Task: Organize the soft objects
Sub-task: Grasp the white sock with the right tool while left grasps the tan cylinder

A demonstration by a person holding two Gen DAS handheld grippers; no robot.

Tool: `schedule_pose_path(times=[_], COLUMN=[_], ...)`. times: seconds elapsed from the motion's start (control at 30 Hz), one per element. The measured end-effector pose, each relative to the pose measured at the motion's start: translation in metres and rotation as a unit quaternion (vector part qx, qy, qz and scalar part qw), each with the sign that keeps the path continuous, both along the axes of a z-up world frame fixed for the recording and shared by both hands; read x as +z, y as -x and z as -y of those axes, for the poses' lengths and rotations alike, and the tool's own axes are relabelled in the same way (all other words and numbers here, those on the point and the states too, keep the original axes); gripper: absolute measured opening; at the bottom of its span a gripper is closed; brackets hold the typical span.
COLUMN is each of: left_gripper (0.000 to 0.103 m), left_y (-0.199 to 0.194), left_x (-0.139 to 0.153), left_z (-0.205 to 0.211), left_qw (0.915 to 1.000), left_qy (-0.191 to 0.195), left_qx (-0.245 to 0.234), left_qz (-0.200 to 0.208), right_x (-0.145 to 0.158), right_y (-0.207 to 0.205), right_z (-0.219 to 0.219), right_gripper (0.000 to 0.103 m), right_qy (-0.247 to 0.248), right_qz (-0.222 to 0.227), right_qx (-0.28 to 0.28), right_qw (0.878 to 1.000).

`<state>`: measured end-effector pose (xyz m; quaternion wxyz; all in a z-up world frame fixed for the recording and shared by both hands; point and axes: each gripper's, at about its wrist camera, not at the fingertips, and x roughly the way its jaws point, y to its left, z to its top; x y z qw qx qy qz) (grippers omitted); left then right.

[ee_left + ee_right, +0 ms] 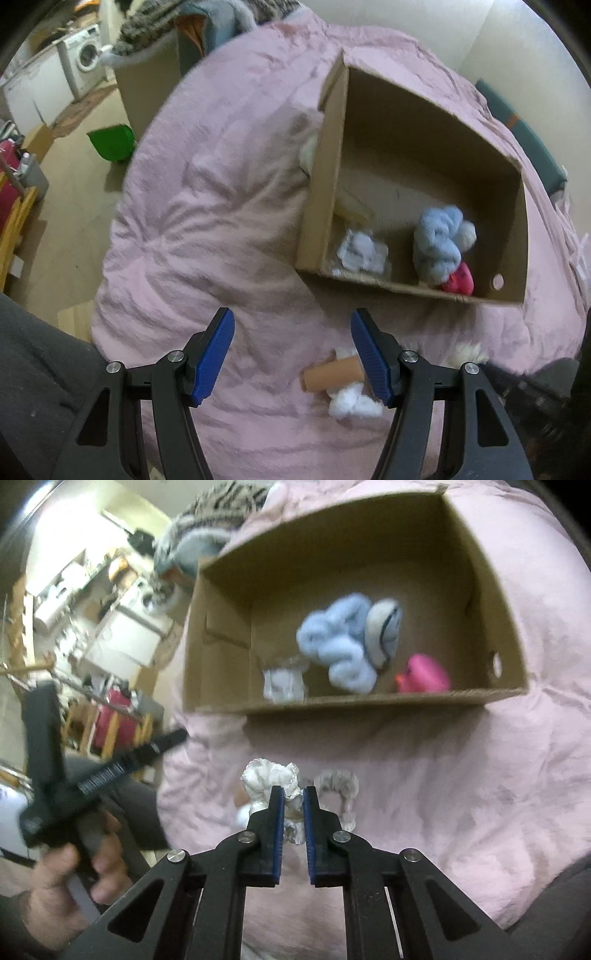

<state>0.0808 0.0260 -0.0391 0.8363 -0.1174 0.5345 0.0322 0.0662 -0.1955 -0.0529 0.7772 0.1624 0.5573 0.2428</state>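
An open cardboard box lies on a pink blanket. Inside are a light-blue plush, a pink toy and a white crumpled bag. My left gripper is open and empty above the blanket, short of the box. Near its right finger lie a brown tube and a white fluffy lump. My right gripper is shut on a white crinkly soft bundle. A grey fuzzy piece sits beside it.
A white soft lump peeks from behind the box's left wall. Beyond the bed edge are a green bin, a washing machine and red furniture. A striped knit heap lies at the bed's far end.
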Motion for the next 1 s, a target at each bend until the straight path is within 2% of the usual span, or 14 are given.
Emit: schedule_pose_path(times=[0.23, 0.33, 0.47, 0.5, 0.63, 0.67, 0.7, 0.8, 0.83, 1.0], left_gripper=[0.062, 0.062, 0.061, 0.058, 0.030, 0.028, 0.026, 0.009, 0.005, 0.004], left_y=[0.001, 0.002, -0.001, -0.002, -0.004, -0.004, -0.003, -0.001, 0.000, -0.001], left_x=[-0.030, -0.043, -0.049, -0.051, -0.059, -0.060, -0.058, -0.050, -0.046, -0.028], left_z=[0.025, 0.042, 0.056, 0.059, 0.062, 0.061, 0.060, 0.054, 0.053, 0.030], left_qw=[0.9951, 0.9909, 0.9894, 0.9888, 0.9874, 0.9876, 0.9883, 0.9907, 0.9911, 0.9952], left_qy=[0.030, 0.020, -0.003, -0.008, -0.012, -0.009, -0.007, -0.006, -0.003, 0.028], left_qx=[-0.067, -0.098, -0.118, -0.122, -0.124, -0.122, -0.119, -0.114, -0.114, -0.083], left_qz=[-0.067, -0.090, -0.085, -0.085, -0.097, -0.099, -0.095, -0.074, -0.068, -0.043], right_x=[0.002, 0.000, 0.000, 0.000, -0.001, -0.001, -0.001, 0.001, 0.001, 0.002], right_y=[-0.011, -0.015, -0.012, -0.012, -0.012, -0.012, -0.012, -0.010, -0.011, -0.010], right_z=[0.021, 0.021, 0.020, 0.020, 0.022, 0.023, 0.023, 0.024, 0.025, 0.027], right_gripper=[0.012, 0.012, 0.012, 0.012, 0.012, 0.012, 0.012, 0.012, 0.012, 0.012], right_qy=[-0.023, -0.026, -0.024, -0.024, -0.023, -0.023, -0.023, -0.023, -0.023, -0.024], right_qz=[0.002, 0.000, -0.002, -0.002, -0.001, -0.001, -0.001, -0.002, -0.002, -0.001], right_qx=[-0.050, -0.055, -0.055, -0.055, -0.053, -0.052, -0.052, -0.052, -0.052, -0.055], right_qw=[0.998, 0.998, 0.998, 0.998, 0.998, 0.998, 0.998, 0.998, 0.998, 0.998])
